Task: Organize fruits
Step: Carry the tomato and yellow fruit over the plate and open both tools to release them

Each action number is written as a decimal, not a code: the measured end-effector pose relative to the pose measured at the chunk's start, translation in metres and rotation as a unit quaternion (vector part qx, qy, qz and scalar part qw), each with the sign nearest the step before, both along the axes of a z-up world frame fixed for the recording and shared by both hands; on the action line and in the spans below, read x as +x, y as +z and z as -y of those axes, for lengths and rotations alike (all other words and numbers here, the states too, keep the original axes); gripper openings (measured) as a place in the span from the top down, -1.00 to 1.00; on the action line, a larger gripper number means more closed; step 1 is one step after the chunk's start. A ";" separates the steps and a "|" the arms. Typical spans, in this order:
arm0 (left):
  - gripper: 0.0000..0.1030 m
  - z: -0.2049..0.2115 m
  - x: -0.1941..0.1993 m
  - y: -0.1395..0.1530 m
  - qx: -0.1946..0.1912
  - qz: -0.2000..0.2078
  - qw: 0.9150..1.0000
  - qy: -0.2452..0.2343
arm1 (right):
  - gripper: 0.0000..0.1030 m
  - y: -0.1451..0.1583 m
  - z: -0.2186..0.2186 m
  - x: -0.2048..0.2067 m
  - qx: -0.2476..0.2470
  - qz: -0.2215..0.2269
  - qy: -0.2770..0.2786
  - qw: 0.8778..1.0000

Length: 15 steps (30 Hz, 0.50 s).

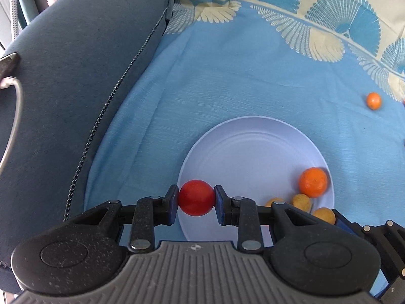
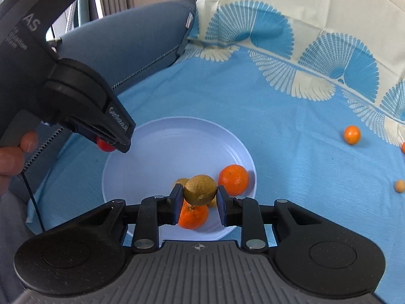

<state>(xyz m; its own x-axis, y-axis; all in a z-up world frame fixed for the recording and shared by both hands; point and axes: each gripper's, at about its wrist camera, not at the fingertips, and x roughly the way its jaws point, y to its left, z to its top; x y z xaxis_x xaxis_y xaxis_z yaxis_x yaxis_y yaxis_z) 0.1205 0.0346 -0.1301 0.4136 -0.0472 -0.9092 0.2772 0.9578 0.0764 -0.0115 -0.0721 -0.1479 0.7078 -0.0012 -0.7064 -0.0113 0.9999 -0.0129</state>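
Observation:
My left gripper [image 1: 196,200] is shut on a red fruit [image 1: 196,197] over the left rim of a pale blue plate [image 1: 248,147]. In the right wrist view the left gripper [image 2: 111,141] hangs over the plate's [image 2: 152,152] left edge with the red fruit [image 2: 105,146] partly hidden. My right gripper [image 2: 200,198] is shut on a brownish-green round fruit [image 2: 200,190] above the plate's near side. On the plate lie two oranges [image 2: 233,178] [image 2: 193,216] and small yellow fruits [image 1: 301,202].
A blue patterned cloth [image 2: 278,116] covers the surface. A small orange [image 2: 352,134] and a small yellow fruit [image 2: 400,185] lie on it at the right. A dark blue cushion [image 1: 76,88] rises at the left.

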 end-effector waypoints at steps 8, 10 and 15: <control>-0.99 -0.009 0.006 0.011 0.010 0.008 1.000 0.002 | -0.60 0.004 -0.005 0.008 -0.019 0.016 0.004 1.000; -0.99 -0.016 -0.001 0.016 0.018 0.010 1.000 0.004 | -0.74 0.012 -0.004 0.002 -0.016 0.023 -0.005 1.000; -0.99 -0.031 -0.043 0.031 0.026 0.010 1.000 0.000 | -0.86 0.027 -0.001 -0.030 0.004 0.000 -0.037 0.999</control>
